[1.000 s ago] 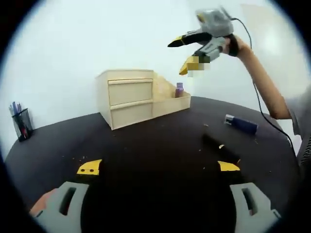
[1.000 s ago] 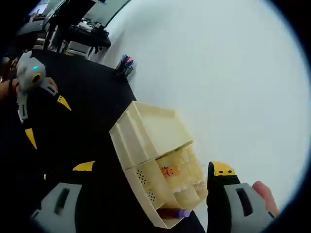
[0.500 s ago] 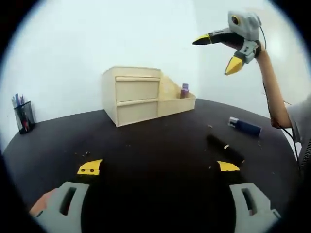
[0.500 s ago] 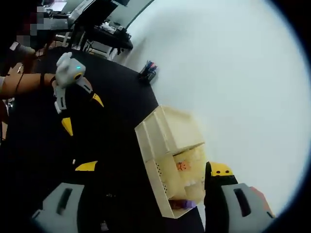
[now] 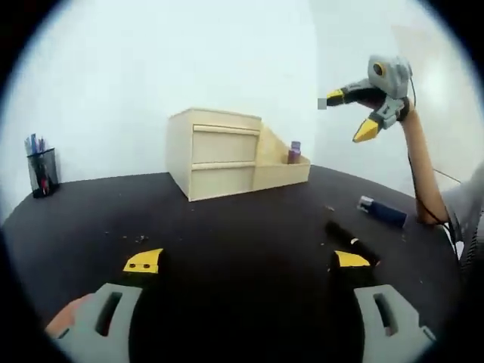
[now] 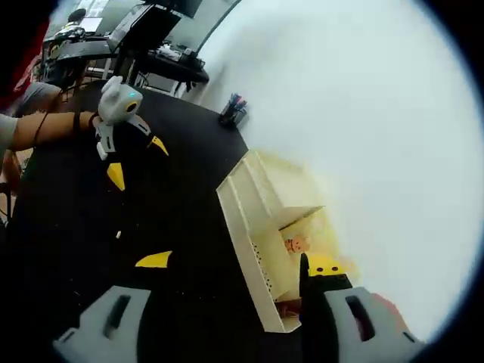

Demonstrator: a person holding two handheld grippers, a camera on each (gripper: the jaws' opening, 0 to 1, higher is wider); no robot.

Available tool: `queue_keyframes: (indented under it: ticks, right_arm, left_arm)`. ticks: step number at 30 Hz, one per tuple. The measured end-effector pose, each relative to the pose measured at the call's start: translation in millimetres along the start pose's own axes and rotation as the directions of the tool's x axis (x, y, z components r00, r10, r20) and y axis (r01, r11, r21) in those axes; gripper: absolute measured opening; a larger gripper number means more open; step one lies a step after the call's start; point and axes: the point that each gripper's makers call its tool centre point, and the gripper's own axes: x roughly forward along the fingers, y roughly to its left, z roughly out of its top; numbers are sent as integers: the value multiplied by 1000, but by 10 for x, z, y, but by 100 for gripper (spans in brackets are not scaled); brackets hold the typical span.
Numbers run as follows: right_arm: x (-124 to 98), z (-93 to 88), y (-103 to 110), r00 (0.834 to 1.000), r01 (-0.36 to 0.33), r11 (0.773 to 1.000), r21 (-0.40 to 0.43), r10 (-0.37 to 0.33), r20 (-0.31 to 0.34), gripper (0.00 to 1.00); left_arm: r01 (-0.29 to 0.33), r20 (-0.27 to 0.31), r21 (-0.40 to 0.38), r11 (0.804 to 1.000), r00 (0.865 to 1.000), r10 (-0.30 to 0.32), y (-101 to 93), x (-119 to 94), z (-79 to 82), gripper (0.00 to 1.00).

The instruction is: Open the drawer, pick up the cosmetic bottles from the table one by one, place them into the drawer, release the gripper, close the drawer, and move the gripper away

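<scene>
**Both grippers empty, drawers shut, bottles lying on table**

Near first, left gripper view: my left gripper point(image 5: 246, 266) sits at the bottom of the frame, jaws wide apart, nothing between them, yellow tips low over the black table point(image 5: 227, 227).

Just past the right-hand tip, right of centre, lies a dark slim bottle point(image 5: 350, 240) on its side. A bit further, toward the right edge, a blue bottle point(image 5: 384, 212) with a silver cap, also on its side. The two are near each other but apart.

My judgement on handling: both look small, light and rigid, probably smooth plastic, so slippery and likely to roll. I'd take each across the middle of the body, jaws square to its long axis, not at the cap.

Mid-frame, further back, the wooden drawer unit point(image 5: 215, 151): both drawer fronts look flush, so I judge opening is not yet done. An open tray joins its right side, with a small purple bottle point(image 5: 294, 152) standing in it. A pen cup point(image 5: 41, 171) is at far left.

Upper right, my right gripper point(image 5: 355, 113) is raised well above the table, jaws parted, empty.

Right gripper view: own right-gripper tips wide at the bottom, unit seen from above at centre, left gripper at upper left, jaws apart.
</scene>
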Motion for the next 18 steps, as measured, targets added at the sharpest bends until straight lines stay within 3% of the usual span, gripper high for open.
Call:
queue_keyframes:
  ticks: [5,11,15,18]
  right_arm:
    - [5,-33,28,999,-40,999,3,40,32,56]
    - [37,-99,80,997,-75,997,-25,75,27,54]
    - [-14,-147,41,996,-80,996,-38,82,39,51]
    - [-60,-159,-2,995,-79,996,-30,81,60,51]
  left_arm:
    - [-15,4,-5,1000,1000,15,-48,42,35,79]
    - [-3,-39,-4,1000,999,3,-179,203,-28,78]
    - [-4,-30,2,1000,1000,4,-269,315,132,76]
    - [31,21,-41,999,999,-30,-375,424,326,74]
